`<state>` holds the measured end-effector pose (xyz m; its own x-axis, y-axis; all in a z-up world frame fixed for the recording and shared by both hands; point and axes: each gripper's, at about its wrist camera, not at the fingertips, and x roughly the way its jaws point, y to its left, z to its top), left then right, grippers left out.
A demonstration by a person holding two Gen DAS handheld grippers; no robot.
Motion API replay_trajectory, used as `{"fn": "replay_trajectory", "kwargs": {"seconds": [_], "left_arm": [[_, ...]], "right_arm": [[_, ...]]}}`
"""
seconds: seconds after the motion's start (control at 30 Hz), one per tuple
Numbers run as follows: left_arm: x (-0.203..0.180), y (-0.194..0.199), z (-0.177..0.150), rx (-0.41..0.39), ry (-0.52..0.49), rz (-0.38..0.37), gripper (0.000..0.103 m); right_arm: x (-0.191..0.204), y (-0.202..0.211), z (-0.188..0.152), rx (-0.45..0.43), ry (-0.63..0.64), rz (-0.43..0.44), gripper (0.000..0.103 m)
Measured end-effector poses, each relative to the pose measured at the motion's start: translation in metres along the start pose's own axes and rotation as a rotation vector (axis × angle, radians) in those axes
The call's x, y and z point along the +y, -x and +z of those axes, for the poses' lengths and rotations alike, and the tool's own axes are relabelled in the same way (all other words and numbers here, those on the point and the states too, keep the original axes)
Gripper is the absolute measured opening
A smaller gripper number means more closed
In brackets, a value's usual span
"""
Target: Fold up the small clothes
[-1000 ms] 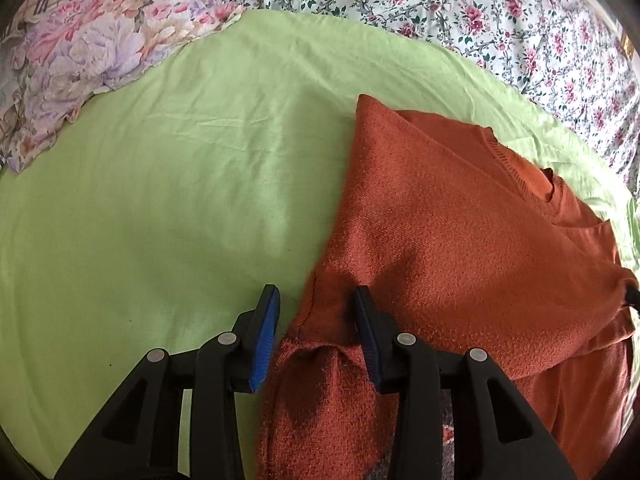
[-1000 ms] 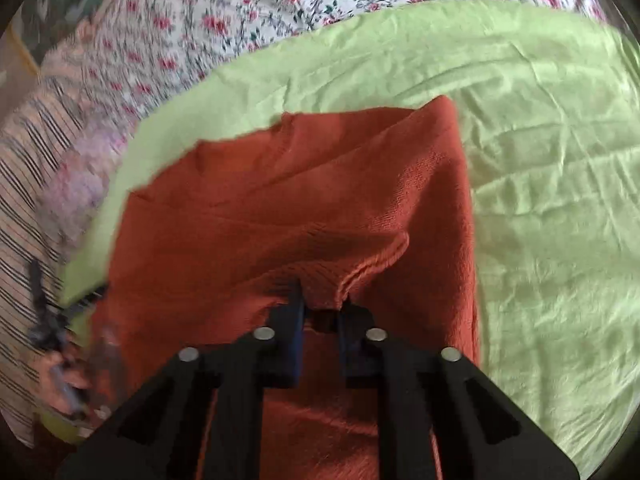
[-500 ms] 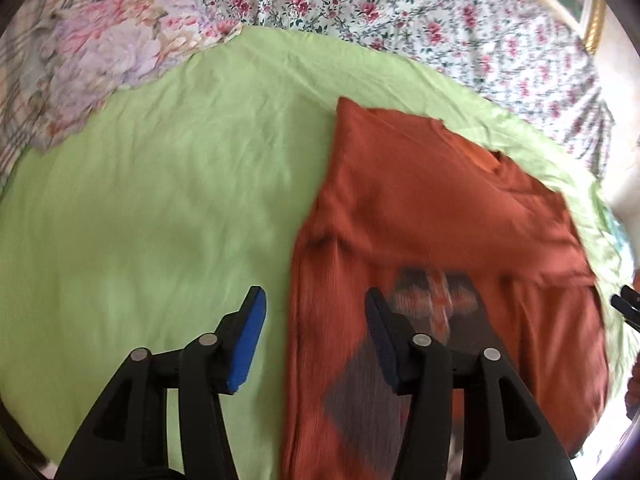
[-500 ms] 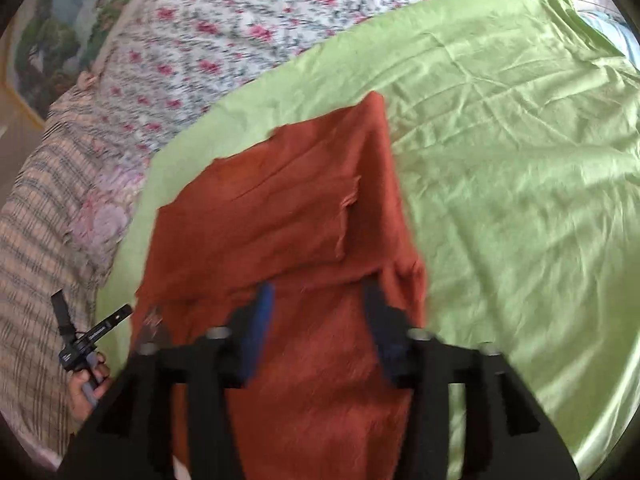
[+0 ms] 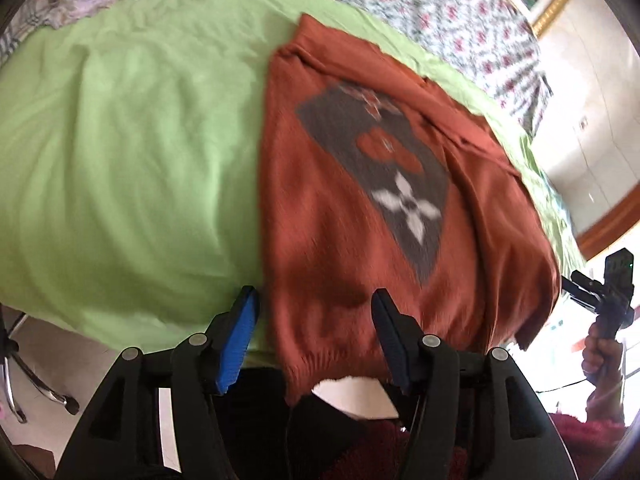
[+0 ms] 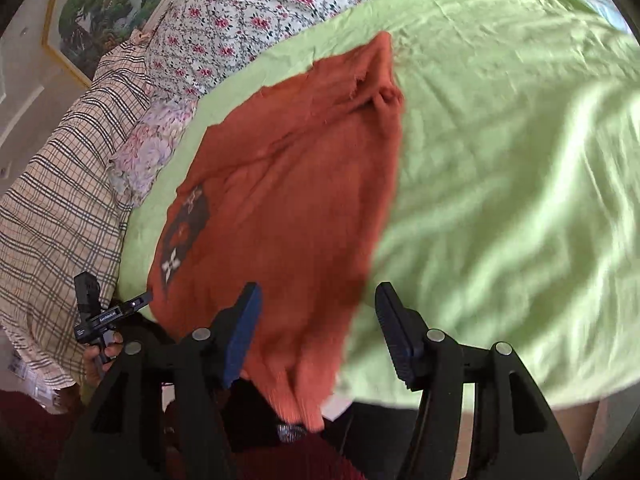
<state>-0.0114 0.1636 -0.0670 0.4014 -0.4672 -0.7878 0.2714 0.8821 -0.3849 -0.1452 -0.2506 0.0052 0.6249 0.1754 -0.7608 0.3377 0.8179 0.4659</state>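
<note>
A: Where's the sweater?

B: Flat on the green sheet over the bed, folded lengthwise into a long strip. Its ribbed hem hangs over the bed's near edge. In the left wrist view a grey diamond patch with a white 4-petal flower faces up.

A: And the left hand-held gripper?

B: Its jaws stand apart and have just been opening. The hem corner shows in the gap between the blue pads, but neither pad presses on it, so nothing is gripped.

A: The right hand-held gripper?

B: Jaws apart too, after opening within the last moment. The sweater's near end lies in the gap toward the left pad, the sheet toward the right one. No pad is clamped on cloth.

A: Anything else around?

B: A floral bedspread lies beyond the sheet, a plaid cloth beside it, and a framed landscape picture is on the wall. Each wrist view catches the other gripper at its edge, gripped by a hand. Both views are motion-blurred, so finer knit detail can't be read
</note>
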Motion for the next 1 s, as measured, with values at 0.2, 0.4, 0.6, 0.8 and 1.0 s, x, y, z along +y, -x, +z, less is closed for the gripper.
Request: {"fn": "replay_trajectory", "kwargs": {"seconds": [0.2, 0.4, 0.6, 0.8, 1.0], "left_arm": [[-0.01, -0.001, 0.0, 0.005, -0.075, 0.027, 0.026], [-0.017, 0.005, 0.003, -0.02, -0.134, 0.062, 0.007], [-0.006, 0.032, 0.0, -0.077, -0.132, 0.066, 0.003], [0.015, 0.018, -0.004, -0.001, -0.087, 0.001, 0.01], [0.014, 0.0, -0.018, 0.076, -0.086, -0.046, 0.052]], "right_arm": [[-0.004, 0.002, -0.03, 0.03, 0.019, 0.045, 0.06], [-0.002, -0.037, -0.048, 0.123, 0.014, 0.065, 0.035], [-0.001, -0.037, -0.054, 0.13, 0.038, 0.083, 0.007], [-0.016, 0.008, -0.054, 0.071, 0.054, 0.143, 0.006], [-0.017, -0.015, -0.056, 0.125, 0.037, 0.206, 0.012]]}}
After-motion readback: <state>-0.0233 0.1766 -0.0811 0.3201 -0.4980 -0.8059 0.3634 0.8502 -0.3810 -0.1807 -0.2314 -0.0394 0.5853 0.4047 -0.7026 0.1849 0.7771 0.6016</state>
